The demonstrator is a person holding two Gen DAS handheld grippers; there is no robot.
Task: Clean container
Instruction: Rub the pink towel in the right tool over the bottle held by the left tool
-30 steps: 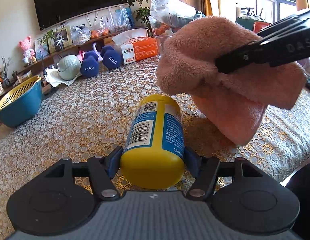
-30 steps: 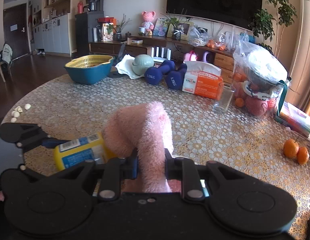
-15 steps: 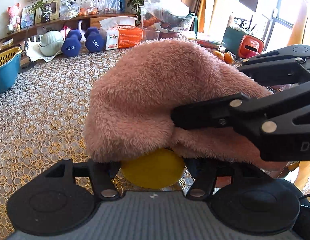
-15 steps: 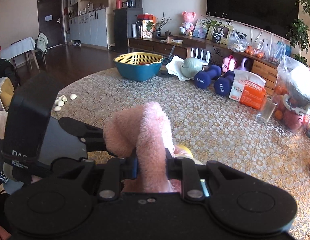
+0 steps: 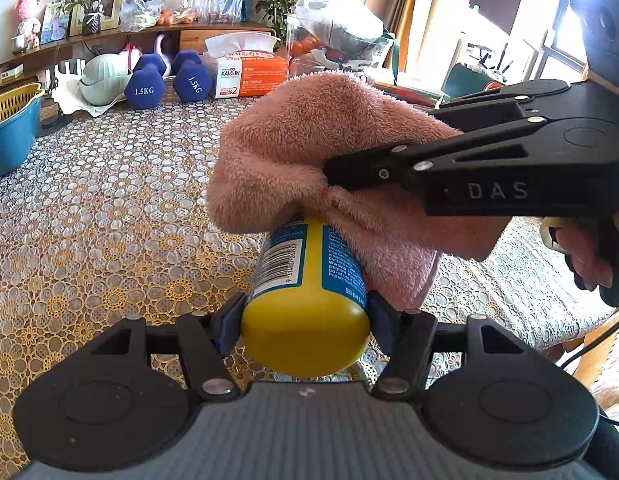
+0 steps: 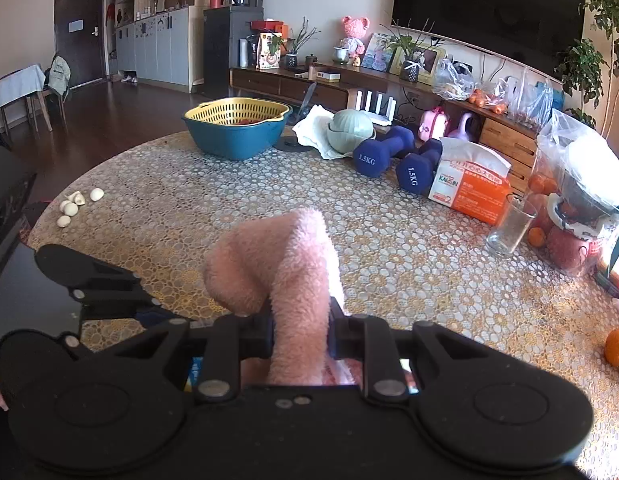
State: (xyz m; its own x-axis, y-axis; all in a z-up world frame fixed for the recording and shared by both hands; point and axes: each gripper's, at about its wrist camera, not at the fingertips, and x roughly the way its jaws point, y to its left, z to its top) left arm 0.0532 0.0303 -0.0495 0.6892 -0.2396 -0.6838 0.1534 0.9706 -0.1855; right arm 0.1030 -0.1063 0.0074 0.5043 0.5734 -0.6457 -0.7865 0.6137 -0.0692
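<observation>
A yellow container [image 5: 305, 308] with a blue and white label lies lengthwise between the fingers of my left gripper [image 5: 305, 322], which is shut on it above the table. A fluffy pink cloth [image 5: 309, 148] drapes over the container's far end. My right gripper [image 5: 329, 170] reaches in from the right and is shut on that cloth. In the right wrist view the pink cloth [image 6: 281, 272] bulges up between the right gripper's [image 6: 301, 332] fingers, the left gripper [image 6: 93, 280] shows at the left, and only a sliver of the container's label [image 6: 194, 372] is visible.
A lace-covered round table [image 6: 229, 208] holds a blue basin with a yellow strainer [image 6: 237, 124], two blue dumbbells [image 6: 393, 156], an orange tissue box [image 6: 469, 192], an empty glass [image 6: 509, 226], bagged fruit [image 6: 581, 200], oranges [image 6: 617, 346] and garlic cloves [image 6: 75, 204].
The cloth has slid off most of the container toward its far end, so the label shows again. The right gripper has pulled to the right.
</observation>
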